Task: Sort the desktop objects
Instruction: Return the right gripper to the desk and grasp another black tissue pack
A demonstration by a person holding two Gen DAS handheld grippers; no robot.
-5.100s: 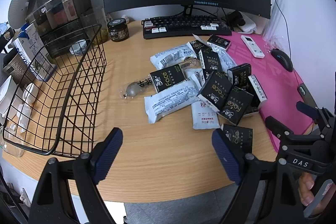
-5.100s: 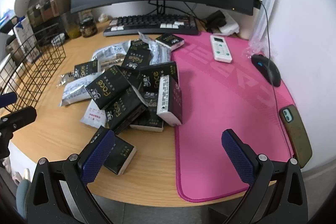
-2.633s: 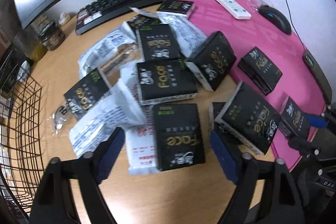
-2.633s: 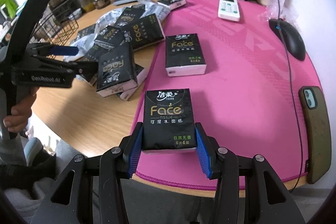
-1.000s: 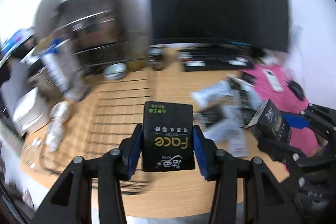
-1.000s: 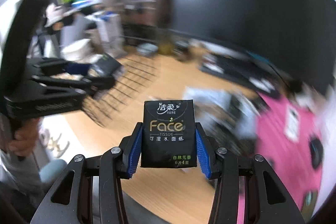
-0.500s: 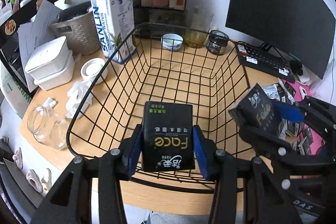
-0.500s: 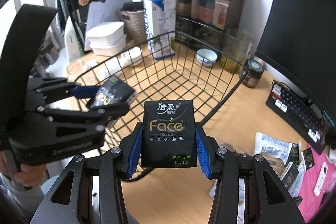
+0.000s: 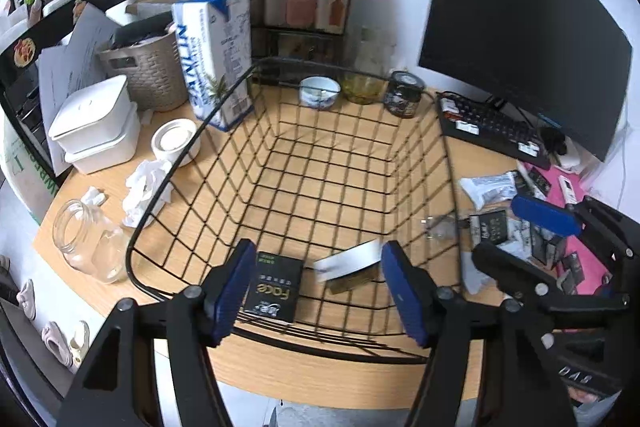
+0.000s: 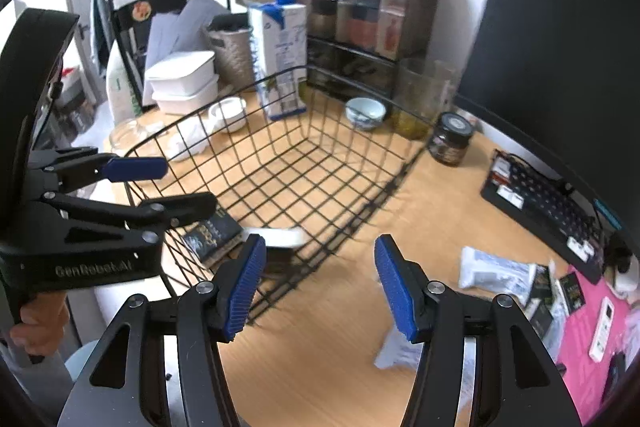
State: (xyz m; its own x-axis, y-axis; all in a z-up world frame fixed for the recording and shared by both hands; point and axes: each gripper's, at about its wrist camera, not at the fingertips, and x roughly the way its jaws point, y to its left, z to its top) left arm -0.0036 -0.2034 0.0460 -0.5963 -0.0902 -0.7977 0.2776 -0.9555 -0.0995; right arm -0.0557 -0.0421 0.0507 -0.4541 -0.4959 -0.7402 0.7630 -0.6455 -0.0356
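A black wire basket (image 9: 248, 75) stands on the wooden desk, also in the right wrist view (image 10: 360, 95). Two black Face tissue packs lie in its near end: one flat (image 9: 274, 287) and one blurred, tilted, showing its white side (image 9: 348, 265); they also show in the right wrist view (image 10: 212, 233) (image 10: 280, 237). My left gripper (image 9: 320, 291) is open and empty above the basket's near rim. My right gripper (image 10: 320, 285) is open and empty just right of the basket. More tissue packs and white packets (image 9: 492, 187) lie by the pink mat.
A milk carton (image 9: 216, 55), white boxes (image 9: 96, 123), a glass jar (image 9: 84, 239), a small bowl (image 9: 320, 91) and a dark jar (image 9: 404, 93) ring the basket. A keyboard (image 9: 488, 127) and monitor (image 9: 520, 27) stand at the right.
Both grippers opened and let go of their tissue packs, which dropped into the basket's near end. The right pack is still blurred with motion.
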